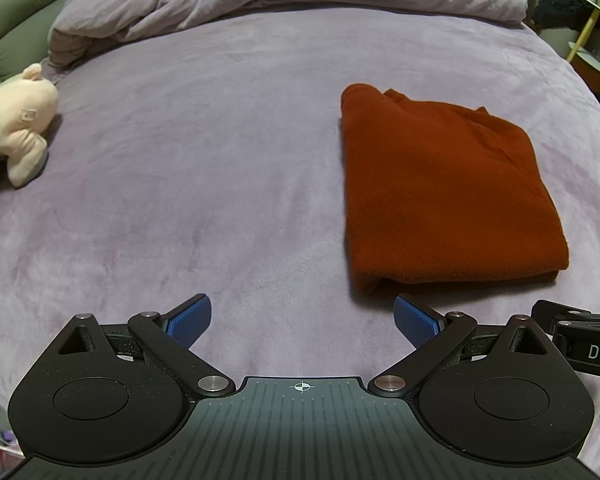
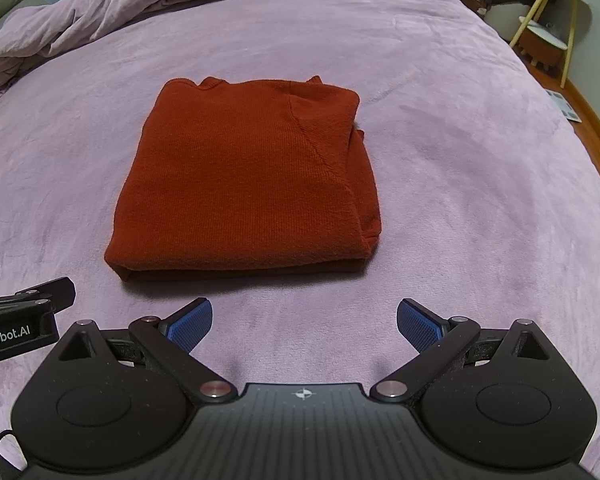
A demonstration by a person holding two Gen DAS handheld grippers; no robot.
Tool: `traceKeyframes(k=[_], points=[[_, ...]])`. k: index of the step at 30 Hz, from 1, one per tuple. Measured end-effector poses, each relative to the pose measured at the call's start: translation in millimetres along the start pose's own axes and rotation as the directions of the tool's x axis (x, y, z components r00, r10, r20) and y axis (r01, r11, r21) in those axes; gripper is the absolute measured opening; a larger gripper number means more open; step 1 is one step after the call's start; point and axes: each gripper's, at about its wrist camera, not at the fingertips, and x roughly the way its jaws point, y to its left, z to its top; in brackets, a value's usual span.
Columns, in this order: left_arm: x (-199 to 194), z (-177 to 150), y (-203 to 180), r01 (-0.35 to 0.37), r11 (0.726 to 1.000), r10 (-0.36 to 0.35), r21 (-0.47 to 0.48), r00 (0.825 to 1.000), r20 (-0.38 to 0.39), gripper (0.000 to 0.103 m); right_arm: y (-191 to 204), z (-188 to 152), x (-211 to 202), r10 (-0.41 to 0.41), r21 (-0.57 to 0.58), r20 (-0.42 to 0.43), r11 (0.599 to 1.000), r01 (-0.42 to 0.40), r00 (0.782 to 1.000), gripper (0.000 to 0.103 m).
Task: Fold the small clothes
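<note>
Flanking folded sweater (image 2: 244,176), bare bedspread (image 2: 460,160).

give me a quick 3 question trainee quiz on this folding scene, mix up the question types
1. True or false: the rust-red sweater lies folded into a compact rectangle on the purple bedspread.
2. Multiple choice: the left gripper is (A) shut on the sweater, (B) open and holding nothing, (C) shut on the toy.
3. Fill in: at the left edge of the left wrist view lies a pale pink ______ toy.

Key: 1 true. 2 B; the right gripper is open and holds nothing too. 3 plush.
</note>
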Motion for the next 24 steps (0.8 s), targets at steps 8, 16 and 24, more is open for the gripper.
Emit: traceKeyframes(k=[8,16,24], points=[[-0.5,0.7,-0.3,-0.001,1.0,0.001,0.005,1.0,0.003,0.101,0.6,0.1,-0.3,-0.001,0.001,-0.001,1.0,0.001,1.0,0.099],[-0.9,1.2,-1.7,-0.001,1.0,0.001,0.008,1.0,0.0,0.101,-0.5,1.2,0.2,0.003,0.0,-0.002,1.0,-0.003,1.0,0.099],[-0.7,1.9,-2.2,-0.002,1.0,0.002,0.008,1.0,-0.002,0.101,-1.4,2.6,1.2,0.004,0.002,-0.007,1.0,-0.004,1.0,0.099]])
